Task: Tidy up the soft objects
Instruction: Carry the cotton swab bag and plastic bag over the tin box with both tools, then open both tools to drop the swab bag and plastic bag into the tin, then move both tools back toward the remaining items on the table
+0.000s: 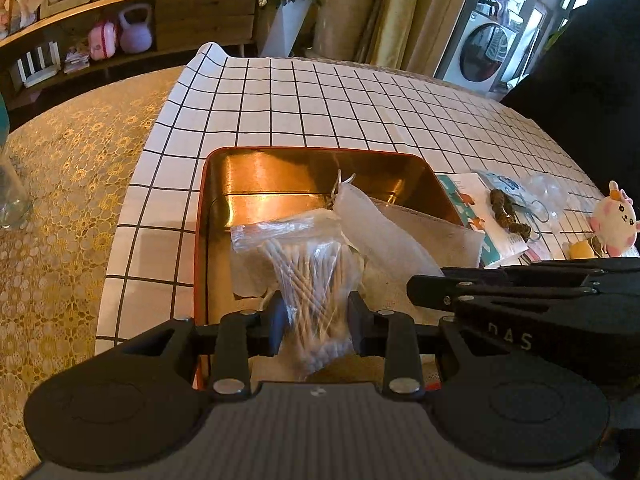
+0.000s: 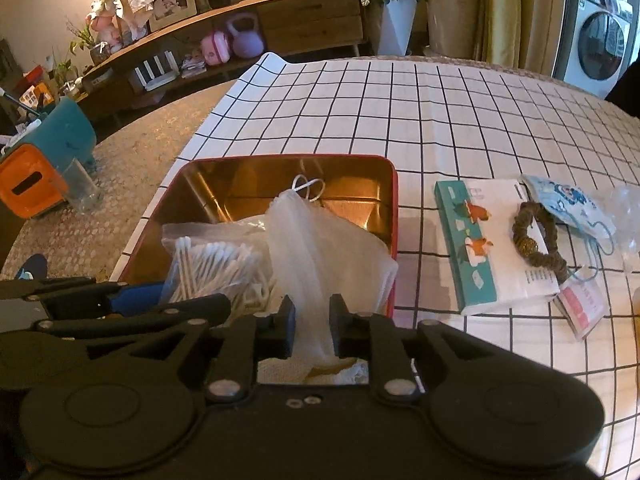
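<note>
Pinching a clear bag of cotton swabs (image 1: 308,276) in left tongs (image 1: 316,316) over the red tin (image 1: 200,208); loosening right tongs (image 2: 312,322) around white mesh pouch (image 2: 316,248), contact unclear; hiding the tin's near edge.

Surface: a wide top under a gold lace-patterned cover (image 1: 72,208), with a white cloth with a black grid (image 2: 460,120) laid over the middle.
Far wall: a long, low wooden sideboard (image 2: 308,16) with two drawers and open shelves.
On the shelves: a purple kettlebell (image 2: 246,38), a small pink case (image 2: 216,48), a white slatted rack (image 2: 156,70).
On top of the sideboard: picture frames (image 2: 174,2) and small potted plants.
Corner: a leafy plant in a tall white pot (image 2: 396,26), next to yellow curtains (image 2: 504,12).
Right side: a white front-loading washing machine (image 2: 600,44) in a brighter area.
Light: warm, amber indoor light.
</note>
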The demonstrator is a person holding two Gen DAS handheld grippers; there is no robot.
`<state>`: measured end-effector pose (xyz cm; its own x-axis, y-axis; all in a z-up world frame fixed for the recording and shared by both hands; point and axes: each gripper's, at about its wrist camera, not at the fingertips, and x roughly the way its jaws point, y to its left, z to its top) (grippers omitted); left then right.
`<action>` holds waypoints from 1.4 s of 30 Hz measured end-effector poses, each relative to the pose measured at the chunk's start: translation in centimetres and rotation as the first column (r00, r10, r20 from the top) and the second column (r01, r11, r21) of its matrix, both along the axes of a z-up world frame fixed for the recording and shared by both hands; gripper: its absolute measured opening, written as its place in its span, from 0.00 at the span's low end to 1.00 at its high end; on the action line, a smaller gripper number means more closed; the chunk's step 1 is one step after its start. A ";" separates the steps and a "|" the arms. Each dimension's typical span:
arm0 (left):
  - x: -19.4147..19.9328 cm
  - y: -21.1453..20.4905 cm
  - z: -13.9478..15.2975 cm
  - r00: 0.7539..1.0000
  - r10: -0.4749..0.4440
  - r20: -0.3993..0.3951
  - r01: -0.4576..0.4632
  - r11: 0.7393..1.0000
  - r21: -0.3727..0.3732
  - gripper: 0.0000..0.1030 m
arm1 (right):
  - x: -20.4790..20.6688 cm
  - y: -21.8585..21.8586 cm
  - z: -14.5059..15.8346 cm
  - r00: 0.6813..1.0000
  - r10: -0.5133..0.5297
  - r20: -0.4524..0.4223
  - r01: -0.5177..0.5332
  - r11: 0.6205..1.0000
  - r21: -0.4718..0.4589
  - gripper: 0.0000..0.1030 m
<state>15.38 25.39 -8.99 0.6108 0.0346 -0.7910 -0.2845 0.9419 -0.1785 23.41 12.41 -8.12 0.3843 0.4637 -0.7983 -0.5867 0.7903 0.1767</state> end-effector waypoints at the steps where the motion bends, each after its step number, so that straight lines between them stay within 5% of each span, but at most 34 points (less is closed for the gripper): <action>1: 0.0 0.0 0.0 1.000 0.002 -0.001 -0.002 1.000 0.003 0.31 | 0.0 -0.1 0.0 1.000 0.003 -0.001 -0.003 1.000 -0.004 0.20; 7: -0.2 -0.1 0.3 1.000 0.010 -0.009 -0.010 1.000 0.004 0.33 | -0.7 -0.7 1.2 0.999 0.022 0.038 -0.022 1.000 0.000 0.31; 9: -0.3 0.0 0.4 1.000 0.022 -0.015 -0.022 1.000 0.010 0.49 | -1.0 -1.0 1.7 0.998 0.030 0.049 -0.030 1.000 0.004 0.34; 12: -0.9 0.1 0.9 0.999 0.037 0.005 -0.037 0.999 0.013 0.61 | -1.1 -1.5 2.3 0.998 0.029 0.055 -0.030 0.999 0.015 0.37; 17: -1.5 -0.3 2.1 0.999 0.034 0.023 -0.035 0.999 0.029 0.63 | -1.8 -2.4 3.5 0.996 0.043 0.073 -0.047 0.998 0.048 0.51; 38: -3.9 -8.4 8.2 0.987 -0.073 0.140 0.058 0.992 0.111 0.69 | -5.6 -11.8 9.4 0.985 0.040 0.167 -0.072 0.979 0.191 0.69; 42: -4.0 -10.2 8.9 0.983 -0.091 0.160 0.077 0.993 0.095 0.81 | -5.8 -14.4 10.0 0.983 0.013 0.184 -0.052 0.977 0.207 0.75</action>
